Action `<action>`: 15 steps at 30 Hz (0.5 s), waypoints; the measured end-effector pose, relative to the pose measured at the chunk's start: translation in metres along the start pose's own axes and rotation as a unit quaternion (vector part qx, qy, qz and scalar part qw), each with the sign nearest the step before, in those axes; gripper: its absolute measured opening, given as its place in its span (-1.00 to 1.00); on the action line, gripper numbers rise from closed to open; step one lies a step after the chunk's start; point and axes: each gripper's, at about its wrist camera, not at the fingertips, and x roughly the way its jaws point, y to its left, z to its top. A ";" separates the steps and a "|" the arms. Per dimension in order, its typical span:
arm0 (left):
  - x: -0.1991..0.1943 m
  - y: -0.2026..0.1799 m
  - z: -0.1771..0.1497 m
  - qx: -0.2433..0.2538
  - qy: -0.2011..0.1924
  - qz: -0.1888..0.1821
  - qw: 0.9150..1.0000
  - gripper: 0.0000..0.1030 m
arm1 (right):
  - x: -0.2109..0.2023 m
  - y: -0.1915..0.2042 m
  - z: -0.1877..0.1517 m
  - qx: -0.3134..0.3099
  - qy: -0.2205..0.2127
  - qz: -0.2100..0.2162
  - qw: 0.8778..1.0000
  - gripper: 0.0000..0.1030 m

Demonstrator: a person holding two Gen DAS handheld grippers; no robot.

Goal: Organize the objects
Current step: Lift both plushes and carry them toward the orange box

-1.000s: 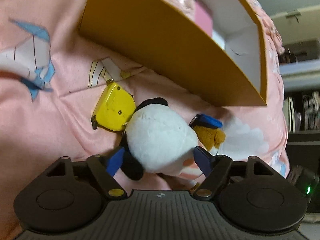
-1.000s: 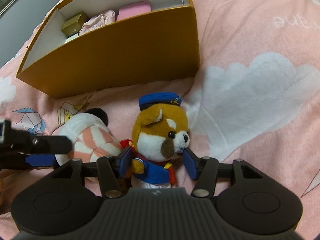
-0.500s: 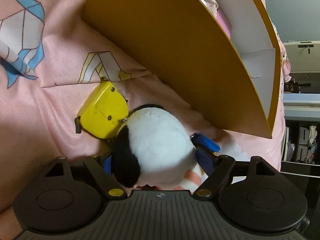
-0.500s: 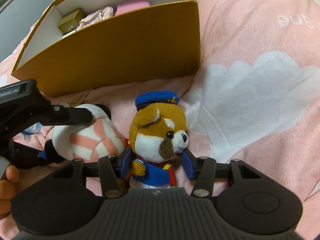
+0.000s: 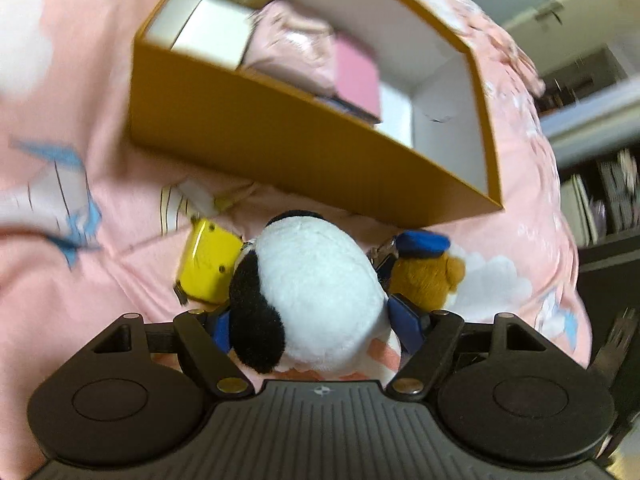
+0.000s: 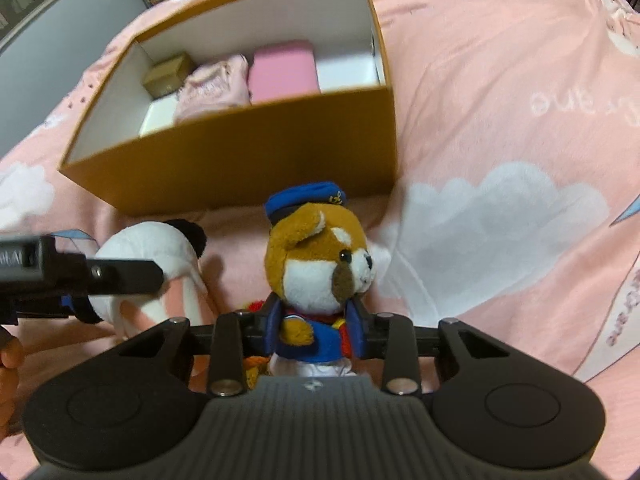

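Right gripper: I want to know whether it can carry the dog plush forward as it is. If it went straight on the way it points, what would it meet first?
Probably the near wall of the orange box, straight ahead of the right gripper and the dog plush; depth is unclear.

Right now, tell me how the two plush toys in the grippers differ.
The white-and-black plush with peach stripes is rounder and bulkier than the brown-and-white plush dog in the blue sailor cap. The striped plush faces away from the left gripper; the dog sits upright in the right gripper. Both are clamped between blue fingers.
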 end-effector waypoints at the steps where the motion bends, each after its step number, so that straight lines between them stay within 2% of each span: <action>1: -0.003 -0.005 -0.002 0.017 -0.002 0.004 1.000 0.70 | -0.004 0.000 0.002 -0.001 -0.003 0.005 1.000 -0.31; 4: -0.017 -0.016 -0.003 0.074 -0.011 0.010 0.997 0.69 | -0.019 0.003 0.007 -0.008 -0.015 0.018 1.000 -0.31; 8: -0.027 -0.043 -0.002 0.120 -0.028 0.001 0.992 0.69 | -0.044 0.007 0.016 -0.019 -0.039 0.037 0.998 -0.32; 15: -0.057 -0.062 0.010 0.159 -0.066 -0.025 0.985 0.69 | -0.090 0.014 0.037 -0.033 -0.089 0.074 0.993 -0.32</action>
